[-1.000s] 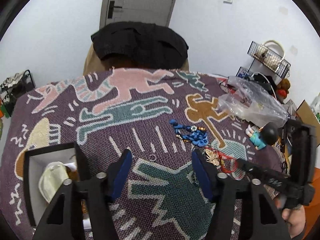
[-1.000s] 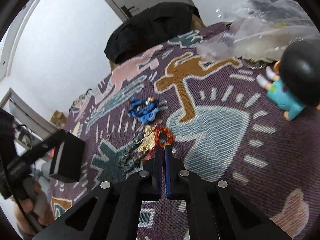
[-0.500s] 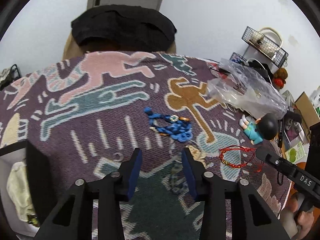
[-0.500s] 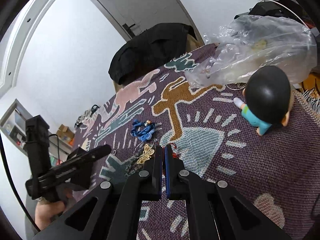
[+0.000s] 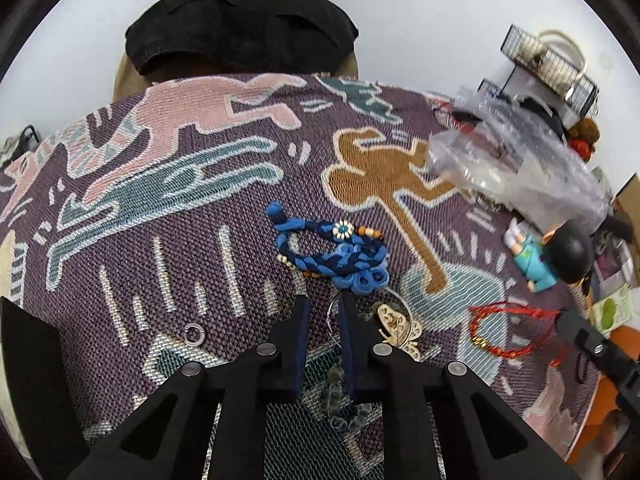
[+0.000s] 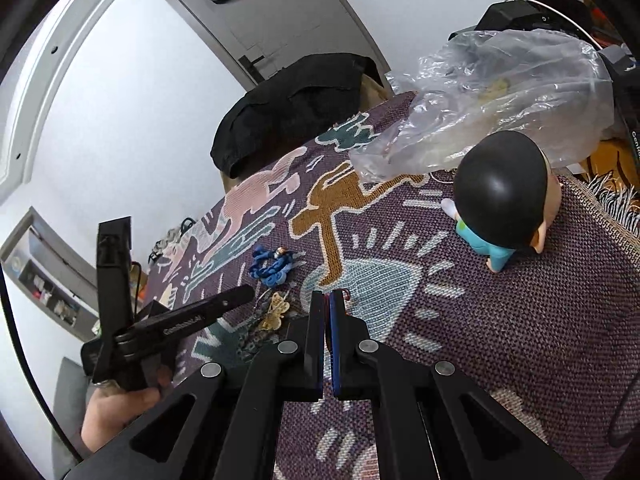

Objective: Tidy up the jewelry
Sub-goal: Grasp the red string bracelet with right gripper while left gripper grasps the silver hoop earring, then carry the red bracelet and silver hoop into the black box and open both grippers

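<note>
Sorting appears barely begun: blue braided bracelet [image 5: 332, 254], butterfly pendant [image 5: 396, 320] and grey bead strand [image 5: 340, 400] lie mid-desk; left tongs [image 5: 323, 304] narrowly open, empty; right tongs [image 6: 328, 300] pinching red string bracelet [image 5: 504, 332].

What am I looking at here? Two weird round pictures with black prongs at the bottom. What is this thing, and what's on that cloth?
No robot here: a person holds a two-finger tool in each hand, each with a wide-angle camera looking along its fingers. One picture is from the left tool, the other from the right tool. On the patterned cloth lie a blue bracelet, a gold butterfly charm, a grey bead string, a small ring, a figurine and a plastic bag. The right tool is shut on a red bracelet; the left tool's fingers stand slightly apart over the bead string, holding nothing that I can see.
</note>
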The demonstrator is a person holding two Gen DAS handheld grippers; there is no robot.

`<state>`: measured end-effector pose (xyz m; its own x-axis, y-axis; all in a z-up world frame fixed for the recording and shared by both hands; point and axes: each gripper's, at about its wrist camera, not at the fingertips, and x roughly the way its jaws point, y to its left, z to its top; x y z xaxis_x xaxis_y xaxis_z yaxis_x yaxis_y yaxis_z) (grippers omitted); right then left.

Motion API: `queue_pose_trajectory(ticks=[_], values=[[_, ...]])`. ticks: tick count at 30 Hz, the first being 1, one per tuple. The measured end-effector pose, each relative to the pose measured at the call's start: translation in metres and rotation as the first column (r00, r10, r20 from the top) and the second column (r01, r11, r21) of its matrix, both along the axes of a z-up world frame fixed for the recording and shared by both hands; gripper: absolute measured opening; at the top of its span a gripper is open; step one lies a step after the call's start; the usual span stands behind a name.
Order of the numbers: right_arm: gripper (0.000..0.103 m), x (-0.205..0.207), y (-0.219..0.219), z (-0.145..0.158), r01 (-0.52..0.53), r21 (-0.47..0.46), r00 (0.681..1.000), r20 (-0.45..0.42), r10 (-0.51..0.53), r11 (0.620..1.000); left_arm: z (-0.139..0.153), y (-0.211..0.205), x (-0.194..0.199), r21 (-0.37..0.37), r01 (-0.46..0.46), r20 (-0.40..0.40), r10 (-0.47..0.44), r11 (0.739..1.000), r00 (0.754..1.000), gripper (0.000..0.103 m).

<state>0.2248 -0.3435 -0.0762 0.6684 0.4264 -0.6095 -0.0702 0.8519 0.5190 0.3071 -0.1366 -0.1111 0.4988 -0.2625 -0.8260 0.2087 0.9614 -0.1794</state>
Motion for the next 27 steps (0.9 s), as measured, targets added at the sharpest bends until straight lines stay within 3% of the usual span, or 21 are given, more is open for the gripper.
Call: queue_pose_trajectory(ticks=[9,11,13,17,27], values=[[0.004,0.0,-0.004,-0.008,0.009,0.01,1.0,-0.011,-0.009,1.0,-0.007,-0.017,0.003,0.127,0.003,-0.016,-0.001,0.992,1.0,0.015],[0.004,0.0,-0.004,-0.009,0.009,0.012,1.0,-0.012,-0.009,1.0,-0.008,-0.02,0.0,0.162,0.016,-0.003,-0.016,0.987,1.0,0.009],[0.004,-0.001,-0.005,-0.009,0.01,0.014,1.0,-0.011,-0.01,1.0,-0.008,-0.02,-0.002,0.155,0.023,-0.01,-0.021,0.988,1.0,0.002],[0.004,-0.001,-0.004,-0.007,0.008,0.015,1.0,-0.007,-0.008,1.0,-0.005,-0.013,-0.005,0.117,0.029,-0.025,-0.026,0.993,0.999,0.002],[0.004,-0.004,0.015,0.014,-0.021,0.006,0.999,0.034,0.021,1.0,0.052,0.013,-0.027,0.071,0.02,0.099,-0.027,0.997,0.995,0.002]])
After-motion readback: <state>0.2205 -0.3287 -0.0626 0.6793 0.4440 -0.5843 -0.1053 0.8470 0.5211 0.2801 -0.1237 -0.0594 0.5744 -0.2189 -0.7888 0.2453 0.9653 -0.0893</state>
